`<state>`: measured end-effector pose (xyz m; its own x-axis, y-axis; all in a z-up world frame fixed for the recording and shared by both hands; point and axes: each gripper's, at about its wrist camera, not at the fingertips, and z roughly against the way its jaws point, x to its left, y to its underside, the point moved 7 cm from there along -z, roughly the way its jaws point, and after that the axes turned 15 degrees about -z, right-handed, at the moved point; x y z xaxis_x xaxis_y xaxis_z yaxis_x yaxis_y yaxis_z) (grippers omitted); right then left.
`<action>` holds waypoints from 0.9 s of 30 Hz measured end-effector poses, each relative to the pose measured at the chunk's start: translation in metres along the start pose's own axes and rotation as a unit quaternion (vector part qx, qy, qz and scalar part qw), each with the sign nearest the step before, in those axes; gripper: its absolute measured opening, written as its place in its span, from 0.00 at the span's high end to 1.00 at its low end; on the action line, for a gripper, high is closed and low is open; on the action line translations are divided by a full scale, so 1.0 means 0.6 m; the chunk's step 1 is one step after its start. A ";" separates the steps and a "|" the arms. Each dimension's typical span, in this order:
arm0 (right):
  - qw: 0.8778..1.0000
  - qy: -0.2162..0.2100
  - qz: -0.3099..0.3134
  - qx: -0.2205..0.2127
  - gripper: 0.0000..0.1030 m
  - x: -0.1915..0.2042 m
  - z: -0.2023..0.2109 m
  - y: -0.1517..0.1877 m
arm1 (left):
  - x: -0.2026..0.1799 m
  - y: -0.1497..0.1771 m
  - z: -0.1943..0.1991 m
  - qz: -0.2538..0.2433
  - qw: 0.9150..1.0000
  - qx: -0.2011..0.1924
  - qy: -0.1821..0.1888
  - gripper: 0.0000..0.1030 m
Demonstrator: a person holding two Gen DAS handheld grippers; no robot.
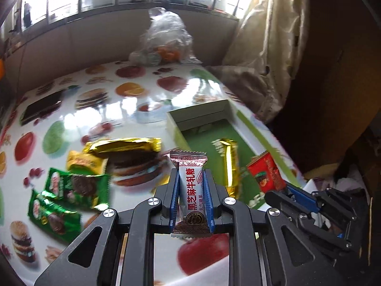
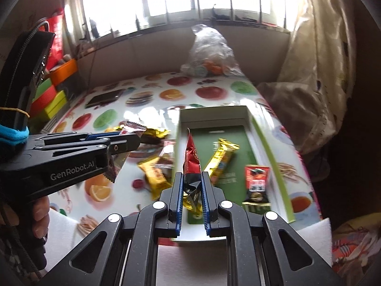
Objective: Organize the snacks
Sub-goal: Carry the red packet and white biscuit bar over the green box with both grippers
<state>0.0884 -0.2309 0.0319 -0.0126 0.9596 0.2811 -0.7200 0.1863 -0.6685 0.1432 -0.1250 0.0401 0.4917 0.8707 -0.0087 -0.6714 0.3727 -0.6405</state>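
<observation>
white-wrapped candy (image 1: 190, 190) with red and black lettering sits clamped lengthwise between the blue pads of the left tool (image 1: 190, 186), at lower centre of the left wrist frame, raised above the counter (image 1: 133, 109), whose glossy covering is printed with fruit and burgers. left of it on the counter lie loose snacks: two green packets (image 1: 69, 190), a yellow packet (image 1: 83, 163) and a long gold packet (image 1: 123, 144). right of centre in that frame stands an open box (image 1: 197, 112) with a green floor, holding a gold bar (image 1: 229, 164). in the right wrist frame the right tool (image 2: 192, 190) is closed narrow on a red and black packet (image 2: 191, 164), which stands upright over the near edge of the box (image 2: 214, 113). inside the box lie the gold bar (image 2: 221, 157) and a second red and black packet (image 2: 257, 186) at its right wall. the left tool (image 2: 128, 138) enters from the left edge with the candy (image 2: 133, 127) at its tip. a clear plastic bag (image 2: 209, 52) rests at the far end, upper centre.
</observation>
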 end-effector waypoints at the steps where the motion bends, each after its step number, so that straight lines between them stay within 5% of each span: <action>1: 1.000 0.004 -0.003 0.000 0.87 -0.008 0.000 -0.001 | -0.006 -0.002 -0.004 -0.003 1.000 0.001 0.003 0.81; 12: 0.999 0.031 -0.030 0.009 0.87 -0.071 -0.018 0.001 | -0.056 -0.032 -0.054 -0.017 0.999 0.011 0.050 0.80; 27: 0.998 0.047 -0.035 0.037 0.87 -0.098 -0.067 0.011 | -0.076 -0.024 -0.110 -0.033 0.997 0.043 0.052 0.80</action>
<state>0.1123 -0.2774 -0.0167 0.1034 0.9609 0.2570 -0.7661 0.2418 -0.5955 0.1671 -0.1911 -0.0008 0.5887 0.8067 -0.0511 -0.6786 0.4589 -0.5736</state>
